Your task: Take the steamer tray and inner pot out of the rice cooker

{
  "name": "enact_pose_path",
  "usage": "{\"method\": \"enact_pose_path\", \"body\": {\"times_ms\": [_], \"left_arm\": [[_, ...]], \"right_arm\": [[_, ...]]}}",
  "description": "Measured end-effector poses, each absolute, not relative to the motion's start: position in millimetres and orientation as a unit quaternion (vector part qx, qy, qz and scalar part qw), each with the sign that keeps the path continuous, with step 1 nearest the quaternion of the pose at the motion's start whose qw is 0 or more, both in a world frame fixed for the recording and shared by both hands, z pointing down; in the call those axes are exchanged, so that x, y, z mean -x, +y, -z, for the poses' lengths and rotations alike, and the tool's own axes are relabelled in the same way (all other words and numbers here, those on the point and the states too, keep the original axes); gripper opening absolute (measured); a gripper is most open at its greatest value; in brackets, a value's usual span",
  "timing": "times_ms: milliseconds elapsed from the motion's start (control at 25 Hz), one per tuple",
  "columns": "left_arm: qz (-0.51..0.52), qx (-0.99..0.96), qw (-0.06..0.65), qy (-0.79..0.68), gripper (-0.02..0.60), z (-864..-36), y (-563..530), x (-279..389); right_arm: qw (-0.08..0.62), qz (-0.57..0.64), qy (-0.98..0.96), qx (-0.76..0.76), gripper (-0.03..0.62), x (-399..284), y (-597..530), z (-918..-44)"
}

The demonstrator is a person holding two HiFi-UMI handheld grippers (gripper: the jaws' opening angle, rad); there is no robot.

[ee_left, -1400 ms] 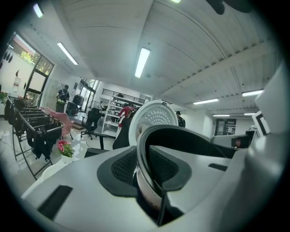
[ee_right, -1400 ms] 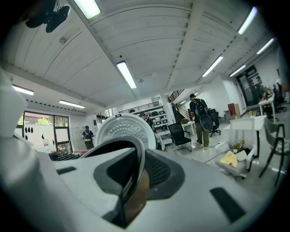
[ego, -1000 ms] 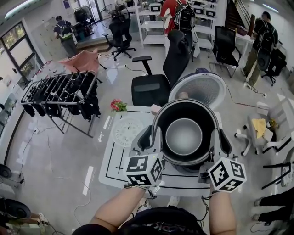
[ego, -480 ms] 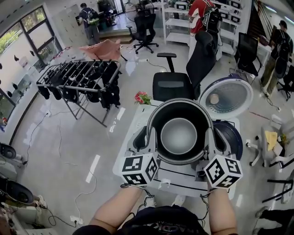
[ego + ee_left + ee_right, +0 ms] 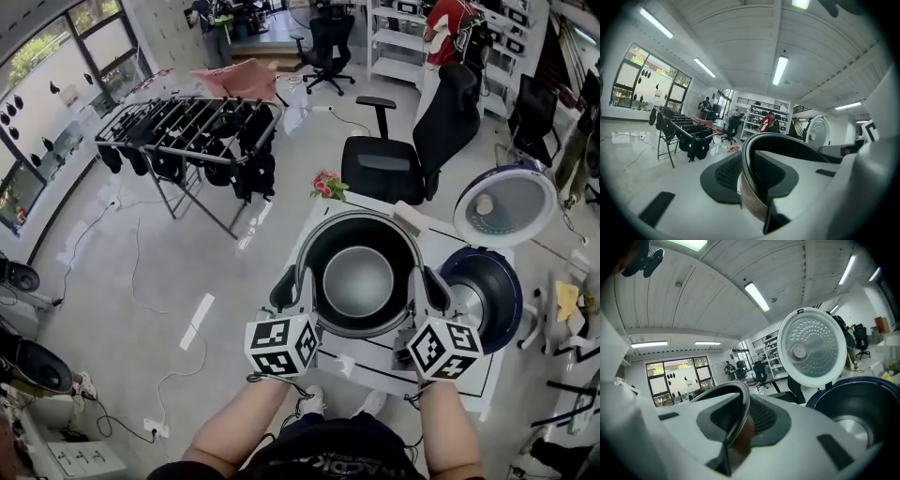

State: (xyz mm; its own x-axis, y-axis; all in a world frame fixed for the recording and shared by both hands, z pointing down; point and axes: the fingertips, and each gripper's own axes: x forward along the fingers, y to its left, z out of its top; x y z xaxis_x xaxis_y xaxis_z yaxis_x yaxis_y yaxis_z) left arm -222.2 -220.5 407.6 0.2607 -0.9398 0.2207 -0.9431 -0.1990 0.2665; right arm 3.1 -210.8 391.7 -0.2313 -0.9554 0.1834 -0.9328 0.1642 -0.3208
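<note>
Your left gripper and right gripper clamp the round grey metal inner pot by its rim. The open navy rice cooker stands just beside it.

inner pot: black wall, grey floor; rice cooker: dark blue; lid: white, dotted

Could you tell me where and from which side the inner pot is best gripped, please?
I'd grip the inner pot by its outward-flared rim, at two opposite points, left and right. It is smooth and round with no handles in view, so the rim gives the best purchase. Come in level from the near side, one jaw inside, one outside, as the left claw and right claw do now.
</note>
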Motion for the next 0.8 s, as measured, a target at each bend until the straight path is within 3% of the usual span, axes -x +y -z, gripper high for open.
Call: {"method": "enact_pose_path", "body": {"times_ms": [800], "left_arm": [[-0.080,-0.778,0.232,-0.578,0.074,-512,-217,243]], "right_arm": [[-0.043,0.266,0.720,0.640,0.061,19,-189,-513]]}}
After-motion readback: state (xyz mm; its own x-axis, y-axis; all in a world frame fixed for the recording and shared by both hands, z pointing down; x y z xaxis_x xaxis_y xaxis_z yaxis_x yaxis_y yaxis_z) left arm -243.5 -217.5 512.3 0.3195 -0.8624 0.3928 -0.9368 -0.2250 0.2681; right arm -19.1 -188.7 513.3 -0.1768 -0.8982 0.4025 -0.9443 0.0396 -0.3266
